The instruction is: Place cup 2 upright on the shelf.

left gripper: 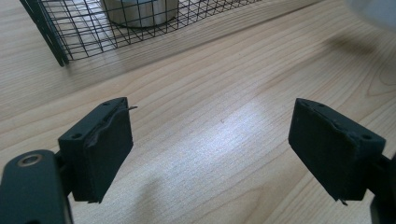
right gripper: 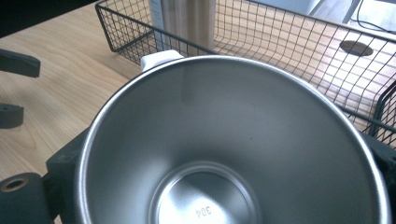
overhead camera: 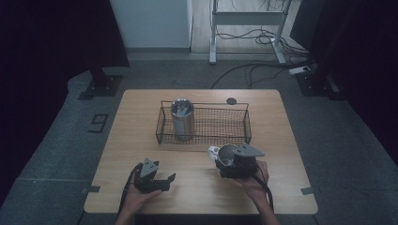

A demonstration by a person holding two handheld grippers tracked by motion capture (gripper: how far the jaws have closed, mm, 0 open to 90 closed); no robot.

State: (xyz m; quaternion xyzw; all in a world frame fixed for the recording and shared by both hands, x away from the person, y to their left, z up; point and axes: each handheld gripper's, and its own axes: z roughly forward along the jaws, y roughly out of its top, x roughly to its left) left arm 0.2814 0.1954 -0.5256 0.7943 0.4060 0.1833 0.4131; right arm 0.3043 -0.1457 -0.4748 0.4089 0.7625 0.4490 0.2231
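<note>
1. The right hand-held gripper (overhead camera: 228, 161) was seen at the lower centre-right of the high view, its jaws clamped on a stainless steel cup (overhead camera: 226, 155) with a white handle (overhead camera: 213, 151).
2. In the right gripper view the steel cup's open mouth (right gripper: 233, 149) took up most of the frame, with the digits "304" stamped on its bottom.
3. The cup was held just in front of the wire basket (overhead camera: 244, 123), which stood at the centre of the worktop (overhead camera: 141, 112).
4. A tall steel tumbler (overhead camera: 182, 119) was seen upright in the basket's left part.
5. The left hand-held gripper (overhead camera: 166, 180) was at the lower left, its jaws parted over bare worktop, nothing between them.
</note>
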